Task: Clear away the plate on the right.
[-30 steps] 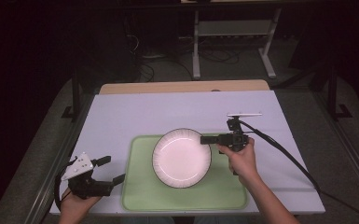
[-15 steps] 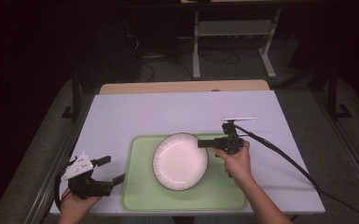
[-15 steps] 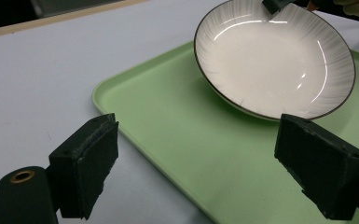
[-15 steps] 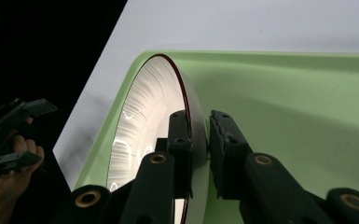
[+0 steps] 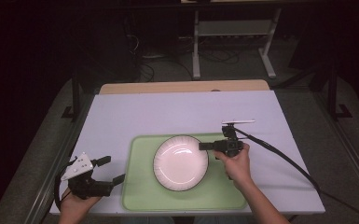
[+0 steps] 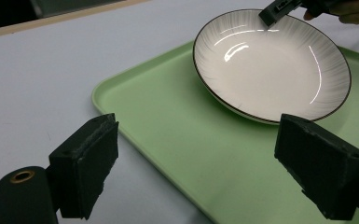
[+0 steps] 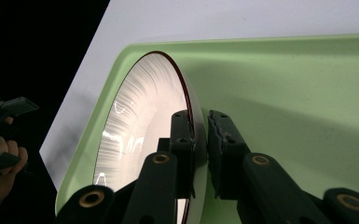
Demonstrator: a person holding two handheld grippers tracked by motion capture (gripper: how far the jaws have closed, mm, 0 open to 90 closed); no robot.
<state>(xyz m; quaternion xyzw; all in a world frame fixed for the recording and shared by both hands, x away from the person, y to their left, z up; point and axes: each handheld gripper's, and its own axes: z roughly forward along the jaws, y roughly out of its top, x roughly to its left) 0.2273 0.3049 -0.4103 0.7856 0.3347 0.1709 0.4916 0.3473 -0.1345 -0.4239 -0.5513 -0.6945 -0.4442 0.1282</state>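
Note:
A white plate with a dark rim lies over the green tray in the middle of the table. My right gripper is shut on its right rim, one jaw above and one below. In the right gripper view the pads pinch the edge of the plate. In the left gripper view the plate sits slightly tilted, its held side raised. My left gripper stands open near the tray's left edge with nothing between its jaws.
The tray rests on a pale table top with a wooden strip along the far edge. A black cable trails right from the right gripper. Dark floor and a metal rack lie beyond the table.
The right gripper and the plate have shifted slightly toward the near side of the tray. The left gripper has stayed where it was.

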